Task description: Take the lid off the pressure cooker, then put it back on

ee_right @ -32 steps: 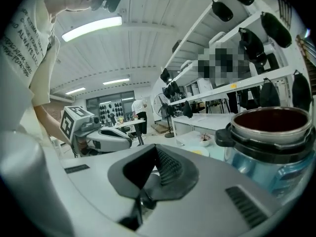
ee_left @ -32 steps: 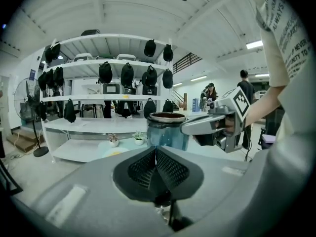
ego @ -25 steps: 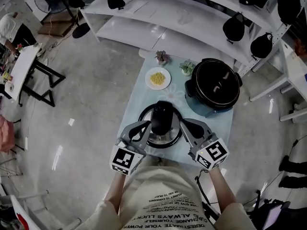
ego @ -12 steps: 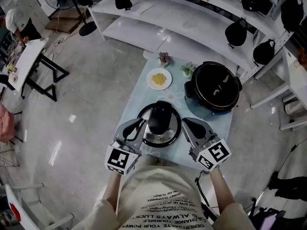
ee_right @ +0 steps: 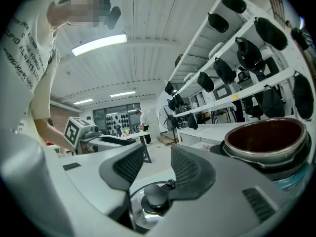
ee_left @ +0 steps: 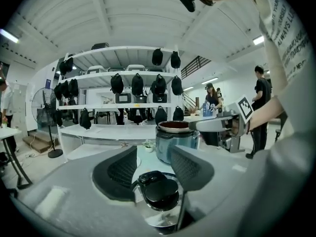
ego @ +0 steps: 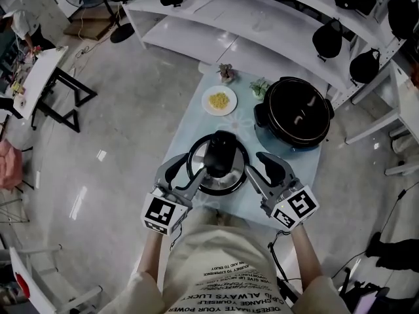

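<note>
Now the left gripper (ego: 182, 173) and right gripper (ego: 263, 169) flank the lid (ego: 218, 165) on the table (ego: 196, 126), jaws just opened partway around its rim, gripping nothing.

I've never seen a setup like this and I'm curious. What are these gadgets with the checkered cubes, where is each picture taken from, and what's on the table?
There is no robot here. A person holds a two-jaw gripper in each hand: the left gripper and the right gripper. The marker cubes are parts of them. The head view comes from a camera on the person's head, looking down. The two gripper views come from cameras riding on each gripper, looking along its jaws. On the table are a glass lid, the open pressure cooker, a plate of yellow food and two small plants. The grippers flank the lid. Their jaws have just been opening and stand apart at its rim, so nothing is held.
</note>
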A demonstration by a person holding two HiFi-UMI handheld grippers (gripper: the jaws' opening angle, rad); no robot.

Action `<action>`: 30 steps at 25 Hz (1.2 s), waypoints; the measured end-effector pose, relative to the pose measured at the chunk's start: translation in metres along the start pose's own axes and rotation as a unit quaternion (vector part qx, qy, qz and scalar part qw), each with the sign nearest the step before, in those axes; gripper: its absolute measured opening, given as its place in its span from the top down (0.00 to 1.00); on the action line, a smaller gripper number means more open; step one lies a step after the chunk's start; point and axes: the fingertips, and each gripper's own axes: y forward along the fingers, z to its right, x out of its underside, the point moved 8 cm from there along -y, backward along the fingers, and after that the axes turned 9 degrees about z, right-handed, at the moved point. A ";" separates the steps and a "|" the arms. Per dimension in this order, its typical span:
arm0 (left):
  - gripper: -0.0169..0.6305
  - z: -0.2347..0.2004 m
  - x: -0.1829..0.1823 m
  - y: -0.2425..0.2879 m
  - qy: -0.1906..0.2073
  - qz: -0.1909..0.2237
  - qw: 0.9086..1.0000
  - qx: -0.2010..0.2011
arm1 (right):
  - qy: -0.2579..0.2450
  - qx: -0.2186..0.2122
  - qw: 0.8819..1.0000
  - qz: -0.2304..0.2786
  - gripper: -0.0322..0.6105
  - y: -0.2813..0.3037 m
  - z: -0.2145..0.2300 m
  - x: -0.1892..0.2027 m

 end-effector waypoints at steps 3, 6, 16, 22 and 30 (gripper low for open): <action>0.60 -0.001 0.002 -0.001 0.000 -0.007 1.000 0.010 | 0.007 -0.006 1.000 -0.002 0.62 0.002 -0.002 0.002; 0.56 -0.002 0.007 0.000 0.009 -0.021 0.999 0.026 | 0.007 -0.014 1.000 -0.012 0.56 0.004 -0.005 0.007; 0.55 -0.015 0.030 0.023 0.064 -0.077 0.987 0.123 | -0.018 -0.033 0.997 -0.074 0.52 0.022 -0.008 0.040; 0.55 -0.018 0.058 0.038 0.089 -0.111 0.972 0.188 | -0.032 -0.051 0.991 -0.118 0.51 0.032 -0.009 0.073; 0.55 -0.023 0.098 0.058 0.132 -0.149 0.941 0.274 | -0.043 -0.067 0.983 -0.167 0.50 0.048 0.002 0.110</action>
